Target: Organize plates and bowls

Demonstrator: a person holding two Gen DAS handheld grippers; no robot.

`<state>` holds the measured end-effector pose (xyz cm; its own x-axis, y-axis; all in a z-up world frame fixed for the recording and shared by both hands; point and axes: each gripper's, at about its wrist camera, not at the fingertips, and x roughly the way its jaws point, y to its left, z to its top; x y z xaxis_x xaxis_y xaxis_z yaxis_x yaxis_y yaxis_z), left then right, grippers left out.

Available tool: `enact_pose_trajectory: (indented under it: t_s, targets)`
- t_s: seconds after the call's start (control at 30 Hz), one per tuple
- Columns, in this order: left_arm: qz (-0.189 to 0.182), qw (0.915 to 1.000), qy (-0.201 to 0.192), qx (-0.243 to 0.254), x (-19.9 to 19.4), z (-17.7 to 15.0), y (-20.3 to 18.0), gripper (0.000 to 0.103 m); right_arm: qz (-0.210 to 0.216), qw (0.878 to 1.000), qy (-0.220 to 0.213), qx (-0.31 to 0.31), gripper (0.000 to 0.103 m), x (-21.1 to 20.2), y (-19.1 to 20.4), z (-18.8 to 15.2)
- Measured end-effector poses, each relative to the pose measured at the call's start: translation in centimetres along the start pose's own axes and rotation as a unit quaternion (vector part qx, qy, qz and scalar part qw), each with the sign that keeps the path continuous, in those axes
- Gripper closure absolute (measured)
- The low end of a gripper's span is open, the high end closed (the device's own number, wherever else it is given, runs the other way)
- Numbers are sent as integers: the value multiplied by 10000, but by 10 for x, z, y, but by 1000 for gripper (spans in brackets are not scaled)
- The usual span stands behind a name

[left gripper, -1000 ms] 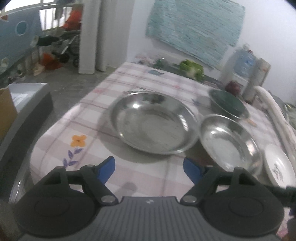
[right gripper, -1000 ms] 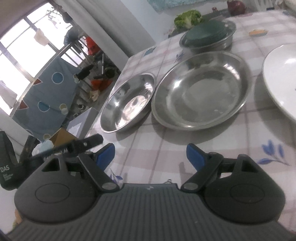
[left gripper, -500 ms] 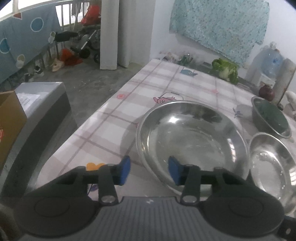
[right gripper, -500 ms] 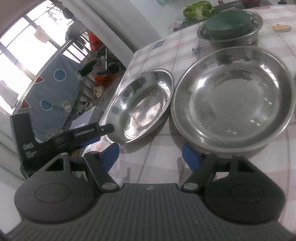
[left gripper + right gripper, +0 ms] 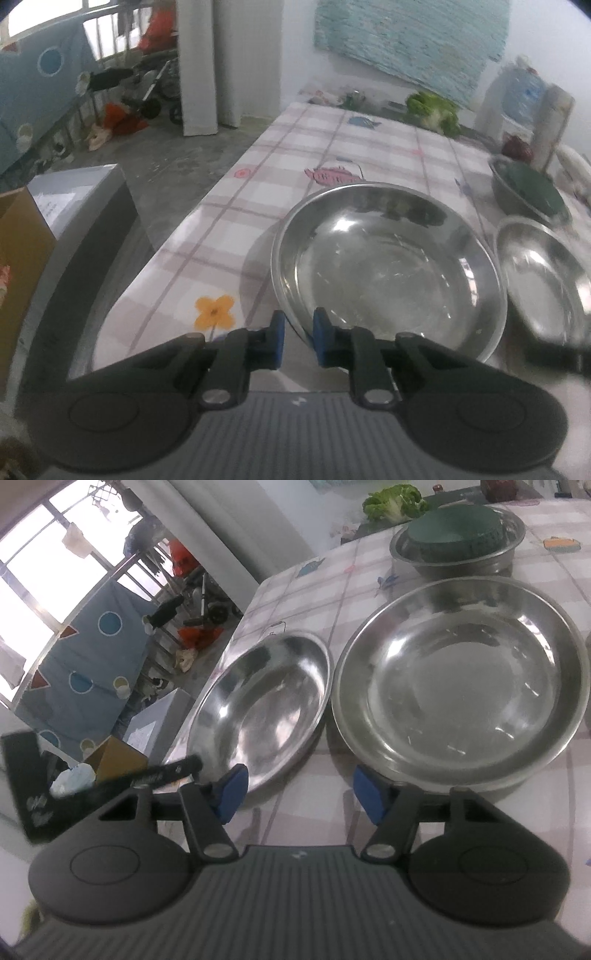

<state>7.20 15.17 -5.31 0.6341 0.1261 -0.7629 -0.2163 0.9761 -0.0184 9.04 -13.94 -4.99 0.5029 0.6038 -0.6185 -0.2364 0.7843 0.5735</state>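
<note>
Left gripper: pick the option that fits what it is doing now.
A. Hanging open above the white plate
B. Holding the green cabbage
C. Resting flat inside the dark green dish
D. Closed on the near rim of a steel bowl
D: in the left wrist view the left gripper has its blue pads pinched on the near rim of the steel bowl.

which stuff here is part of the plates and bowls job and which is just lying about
Job:
- left steel bowl, rim between left tongs
- right steel bowl
- small steel bowl holding green dish
- right tongs, open

Lying about:
- cabbage
- cardboard box
</note>
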Motion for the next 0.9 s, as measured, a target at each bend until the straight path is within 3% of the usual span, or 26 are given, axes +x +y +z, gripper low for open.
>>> enact_pose_trajectory:
  t_s: [0.13,0.27,0.4,0.53,0.63,0.8,0.9]
  targets:
    - [-49,9991,-46,424,-21,-26,13,86,-43,9999,-18,-122,40,-1,1,-2]
    - [-132,9985,-32,538,-37,-41,25,85,-77,9996,40,-285,42,1,2,-8]
    - [-272,9989,-25,376,-44,-42,37,74,-41,9993,151,-353,54,9,3,-14]
    - [-237,9996,-30,179,-40,-36,43,73,-50,9985,220,-507,76,18,5,-15]
    - [-241,9997,34,62,-31,-31,46,73,59,9988,255,-413,84,21,2,-15]
    - [-534,9980,242,-249,-20,-31,44,79,200,9986,280,-409,89,17,1,-18]
    - [-624,9975,290,-182,-24,-37,37,79,216,9982,306,-463,90,11,3,-21]
